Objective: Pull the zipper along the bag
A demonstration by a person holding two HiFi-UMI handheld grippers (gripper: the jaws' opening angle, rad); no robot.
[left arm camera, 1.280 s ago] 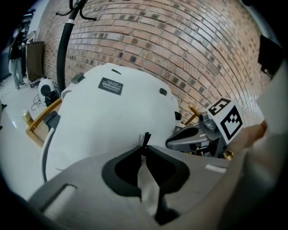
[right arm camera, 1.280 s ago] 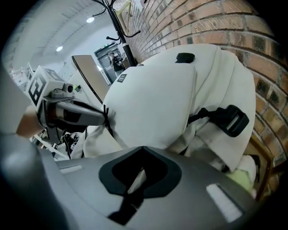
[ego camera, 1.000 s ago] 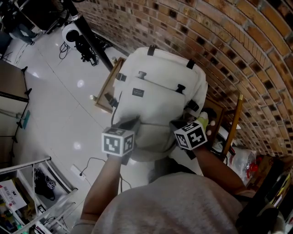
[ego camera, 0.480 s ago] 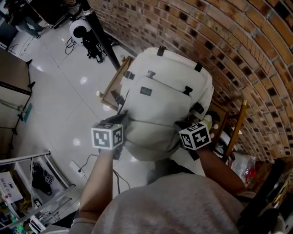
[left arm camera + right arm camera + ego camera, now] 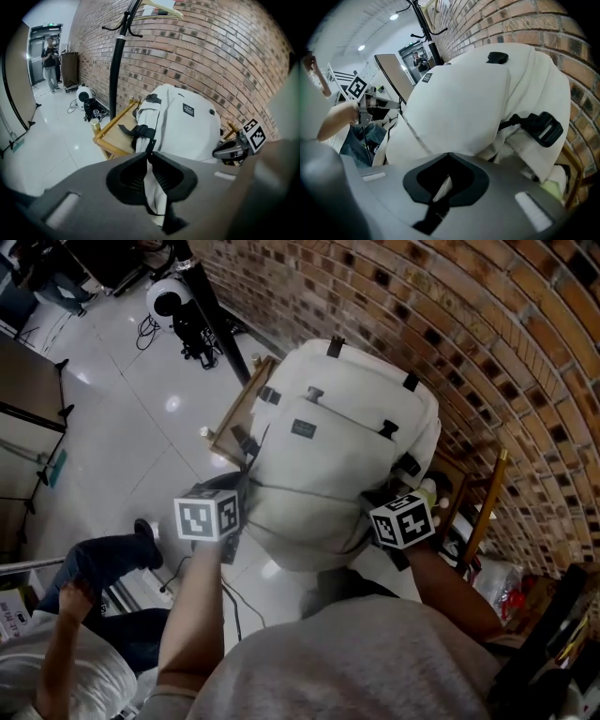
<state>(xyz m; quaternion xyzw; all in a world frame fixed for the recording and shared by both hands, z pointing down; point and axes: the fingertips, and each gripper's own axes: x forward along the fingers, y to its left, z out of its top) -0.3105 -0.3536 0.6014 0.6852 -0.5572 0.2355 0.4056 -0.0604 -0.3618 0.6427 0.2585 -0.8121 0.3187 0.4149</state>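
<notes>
Looks like mid-pull, not the start: left gripper (image 5: 149,155) clamped at the left flank of the bag (image 5: 347,427), at the end of the zipper line (image 5: 415,132) curving across the near face. Can't tell how much track remains past the corner.

Bag location: upright on a wooden stand (image 5: 232,418), backed against the brick wall (image 5: 441,324) on the far right, roughly centre of the head view.

Left claw: nearly closed, tips together, pinching a pale strip (image 5: 154,197) with a dark edge, trailing down between the pads. Reading it as the zipper pull or the tape beside it, can't say which. Just on the near side of the black strap buckle (image 5: 140,131).

Right claw: right gripper (image 5: 449,155) clenched too, on a fold of bag fabric (image 5: 440,183) at the near right edge. Probably the anchor, judging by the opposed hold.

Next move: hold the right side firm and drag the left along the curve of the track rather than straight off it, with tension low enough not to tip the bag off the stand. Worth watching for the strap snagging the slider, and for the strip slipping out of the pads.

Also in shot: a person (image 5: 94,568) low on the floor at near left, well apart from the bag.
</notes>
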